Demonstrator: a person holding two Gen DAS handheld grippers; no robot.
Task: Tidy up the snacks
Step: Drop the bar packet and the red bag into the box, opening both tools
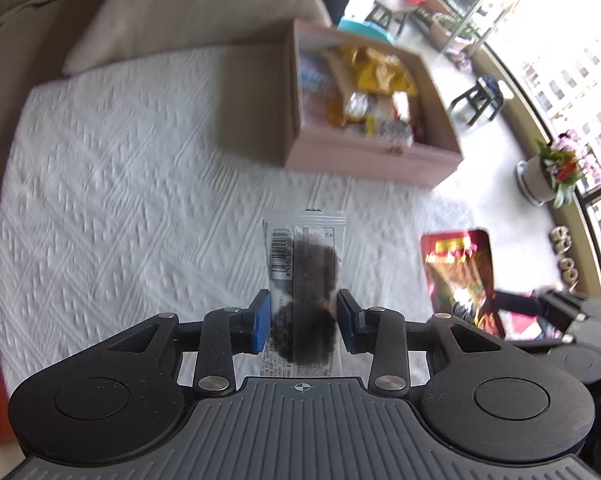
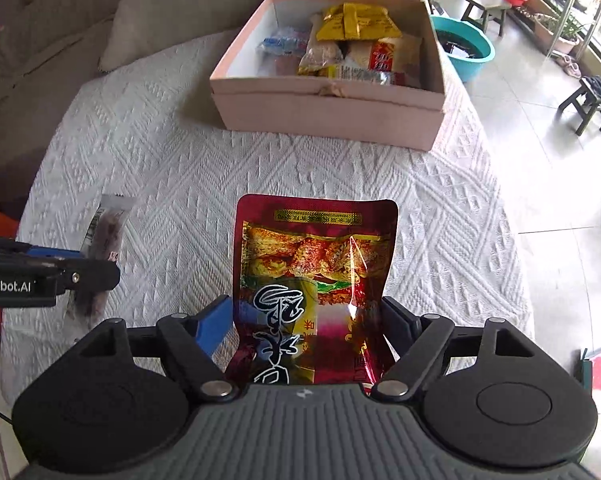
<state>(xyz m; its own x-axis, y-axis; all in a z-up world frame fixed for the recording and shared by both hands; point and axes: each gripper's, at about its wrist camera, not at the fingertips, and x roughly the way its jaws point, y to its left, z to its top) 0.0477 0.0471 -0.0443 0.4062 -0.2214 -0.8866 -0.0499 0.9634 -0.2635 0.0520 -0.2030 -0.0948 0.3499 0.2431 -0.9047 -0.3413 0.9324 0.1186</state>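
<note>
Left gripper (image 1: 303, 322) pinches a clear packet (image 1: 303, 276), right gripper (image 2: 306, 326) a red pouch (image 2: 314, 280), both angled steeply down.

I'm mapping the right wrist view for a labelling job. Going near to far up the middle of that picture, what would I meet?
Right tongs, gripping the red snack pouch → bare white tablecloth → pink box holding snack packets → teal basin on the floor beyond.
</note>
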